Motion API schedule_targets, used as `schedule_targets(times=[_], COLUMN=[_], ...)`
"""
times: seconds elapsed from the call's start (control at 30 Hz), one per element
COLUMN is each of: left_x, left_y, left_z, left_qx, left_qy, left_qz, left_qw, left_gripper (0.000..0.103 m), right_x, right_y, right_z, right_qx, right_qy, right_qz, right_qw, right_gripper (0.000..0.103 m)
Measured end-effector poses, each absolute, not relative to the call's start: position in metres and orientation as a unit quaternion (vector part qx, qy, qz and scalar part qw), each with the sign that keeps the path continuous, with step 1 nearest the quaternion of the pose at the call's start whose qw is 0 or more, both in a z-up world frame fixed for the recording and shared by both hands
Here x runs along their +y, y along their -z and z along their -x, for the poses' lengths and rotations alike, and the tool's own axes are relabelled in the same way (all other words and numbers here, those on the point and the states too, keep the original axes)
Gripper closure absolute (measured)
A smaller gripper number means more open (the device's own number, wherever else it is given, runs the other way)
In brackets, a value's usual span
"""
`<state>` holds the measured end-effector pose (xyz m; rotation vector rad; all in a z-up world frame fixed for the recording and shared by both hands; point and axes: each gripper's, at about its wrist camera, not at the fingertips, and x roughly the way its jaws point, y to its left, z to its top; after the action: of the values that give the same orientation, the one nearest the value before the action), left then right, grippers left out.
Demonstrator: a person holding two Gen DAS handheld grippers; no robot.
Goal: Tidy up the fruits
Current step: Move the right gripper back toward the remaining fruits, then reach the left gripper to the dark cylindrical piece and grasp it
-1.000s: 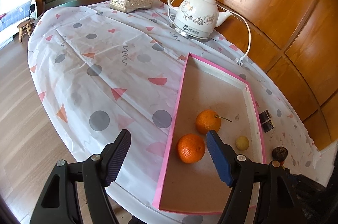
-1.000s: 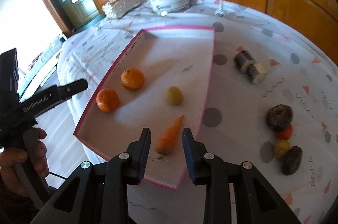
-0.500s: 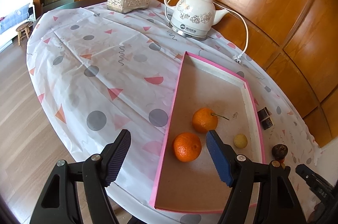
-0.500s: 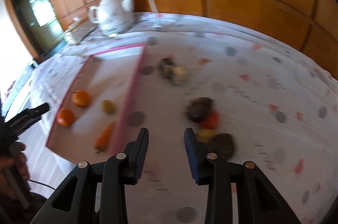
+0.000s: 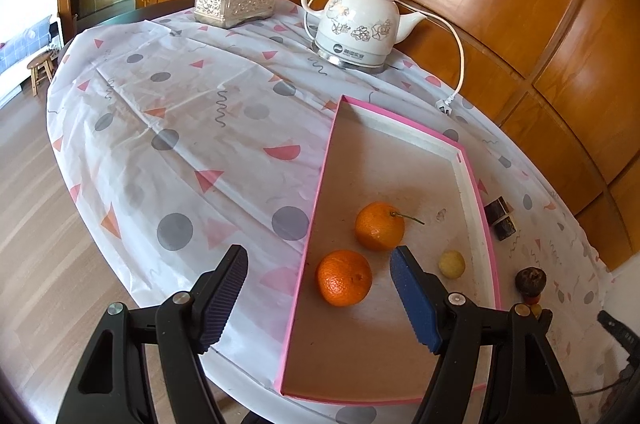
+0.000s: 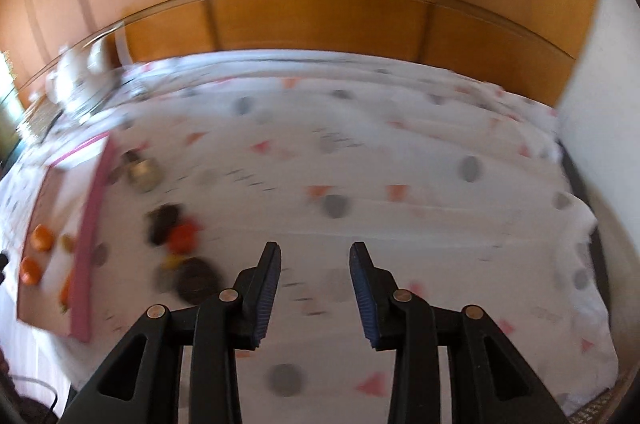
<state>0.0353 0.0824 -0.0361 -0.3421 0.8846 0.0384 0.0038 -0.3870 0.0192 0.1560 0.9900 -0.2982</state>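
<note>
A pink-rimmed tray [image 5: 316, 207] lies on the spotted tablecloth. In it are two oranges [image 5: 344, 283] [image 5: 379, 226] and a small yellow fruit [image 5: 451, 264]. My left gripper [image 5: 320, 266] is open and empty above the tray's near left edge. In the blurred right wrist view the tray [image 6: 90, 224] is at the left with oranges [image 6: 41, 238] and a carrot [image 6: 66, 290] in it. Beside it on the cloth lie dark fruits [image 6: 164, 222] [image 6: 198, 280], a red one [image 6: 183, 238] and a yellow one [image 6: 172, 260]. My right gripper [image 6: 316, 264] is open and empty over bare cloth.
A white kettle [image 5: 356, 23] with a cord and a tissue box [image 5: 236, 1] stand at the table's far side. Two dark cylinders [image 5: 500, 220] lie right of the tray. Wood panelling runs behind the table. The table's edge drops to the floor at left.
My right gripper has swung right, away from the tray and carrot, past the loose fruits, and has opened wider. My left gripper has hardly moved.
</note>
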Motion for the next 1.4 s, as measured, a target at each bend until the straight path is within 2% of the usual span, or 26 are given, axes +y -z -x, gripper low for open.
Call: schedule_targets(times=[0.1,0.4,0.53,0.87,1.17,1.4], left_x=[0.079,0.062,0.049,-0.003,-0.074,-0.117], left_y=[0.035,0.029,0.025,0.000,0.004,0.020], left_z=[-0.037,-0.043,-0.048,-0.070,-0.110,-0.139], left_qx=[0.426,0.428,0.430,0.406,0.416,0.422], left_qy=[-0.016,0.002,0.019,0.100,0.198,0.240], left_qz=[0.159,0.135,0.116,0.036,-0.074,-0.138], left_qw=[0.891,0.894,0.895,0.908,0.884,0.863], left_gripper=[0.029,0.029,0.029,0.031,0.059,0.060], right_x=[-0.416,-0.507,-0.542,-0.562,-0.564,-0.577], right_y=[-0.020,-0.024,-0.020,-0.012,-0.008,0.000], right_z=[0.003,0.035,0.053,0.061,0.061,0.074], right_qx=[0.469,0.440,0.410,0.398,0.400,0.392], right_qy=[0.182,0.302,0.360,0.370,0.357,0.370], right_qz=[-0.091,-0.160,-0.217,-0.266,-0.282,-0.328], right_qw=[0.860,0.830,0.809,0.796,0.796,0.776], right_gripper=[0.062,0.061,0.055,0.054,0.055,0.054])
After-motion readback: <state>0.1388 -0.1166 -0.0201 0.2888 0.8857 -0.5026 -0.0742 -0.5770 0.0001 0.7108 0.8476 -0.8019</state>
